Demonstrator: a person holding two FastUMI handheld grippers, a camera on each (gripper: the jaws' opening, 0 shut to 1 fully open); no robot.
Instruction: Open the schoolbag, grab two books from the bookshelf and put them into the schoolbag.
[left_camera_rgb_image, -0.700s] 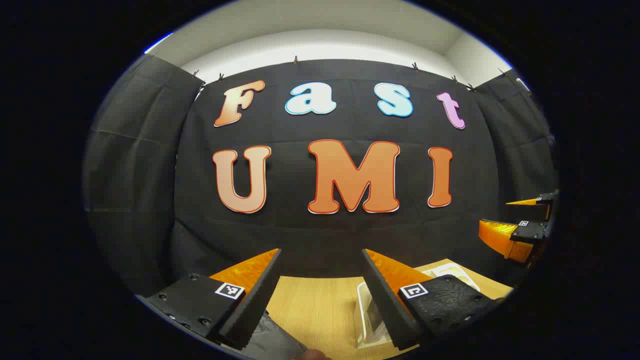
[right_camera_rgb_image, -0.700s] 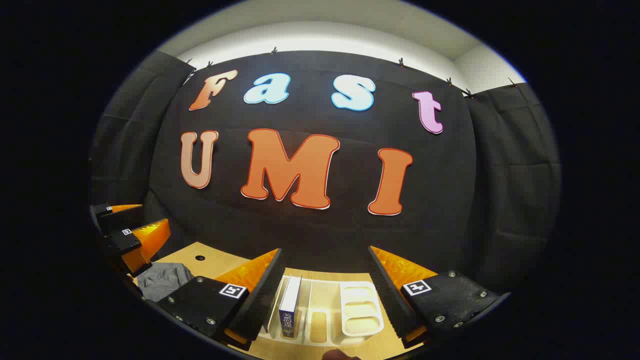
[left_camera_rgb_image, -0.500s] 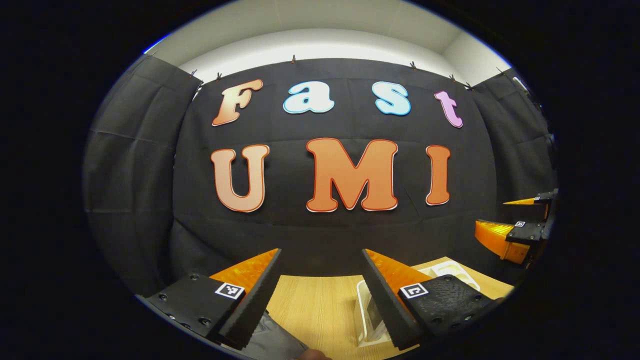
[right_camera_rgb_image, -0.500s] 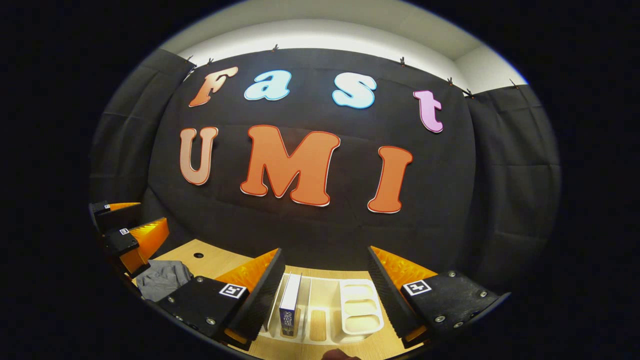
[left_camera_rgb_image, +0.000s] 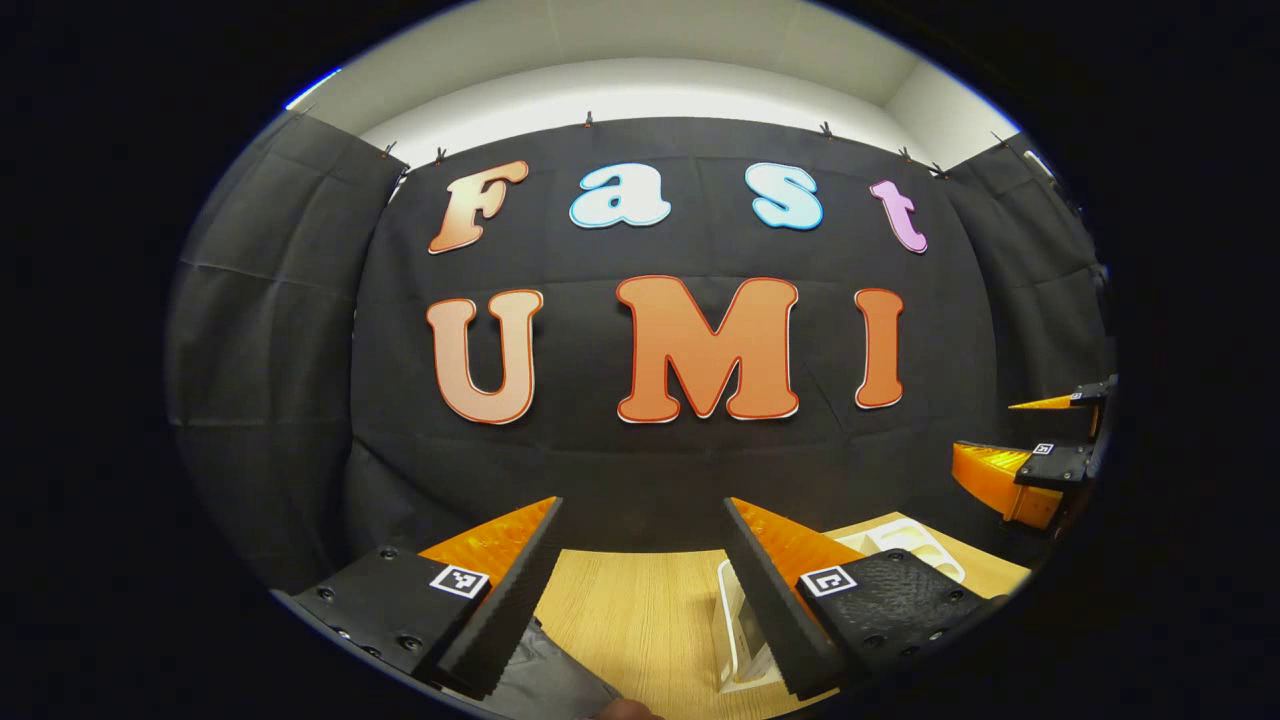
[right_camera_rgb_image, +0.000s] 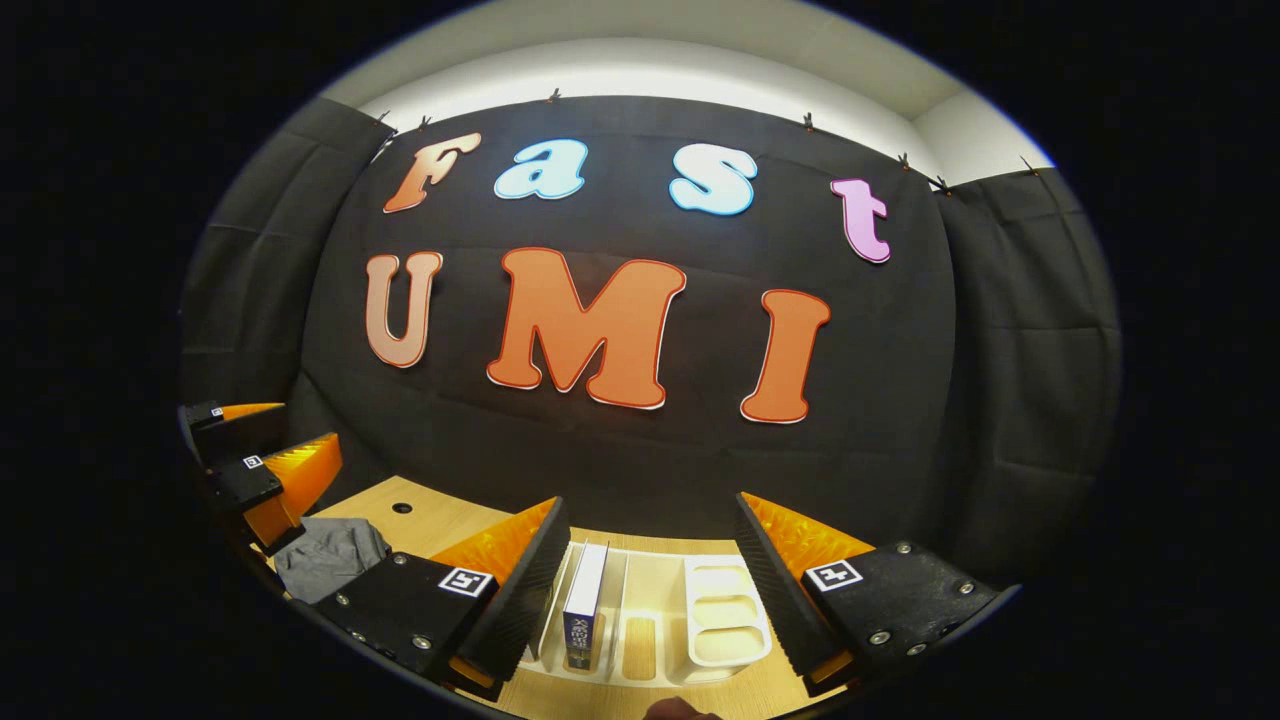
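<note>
So both tongs are wide & empty: left gripper (left_camera_rgb_image: 640, 560) hangs above the wooden table (left_camera_rgb_image: 640, 610) w/ the grey schoolbag (left_camera_rgb_image: 545, 680) at its near-left edge, right gripper (right_camera_rgb_image: 650, 560) hangs over the white bookshelf (right_camera_rgb_image: 650, 640), well right of the bag. One book (right_camera_rgb_image: 583, 615) stands upright in the shelf's left slot, just right of the right gripper's left finger, not touched; can't tell if a 2nd book is there. Judging by that, task's barely begun: bag looks slumped, can't tell if zipped, no book grabbed, so opening + both books are left.
</note>
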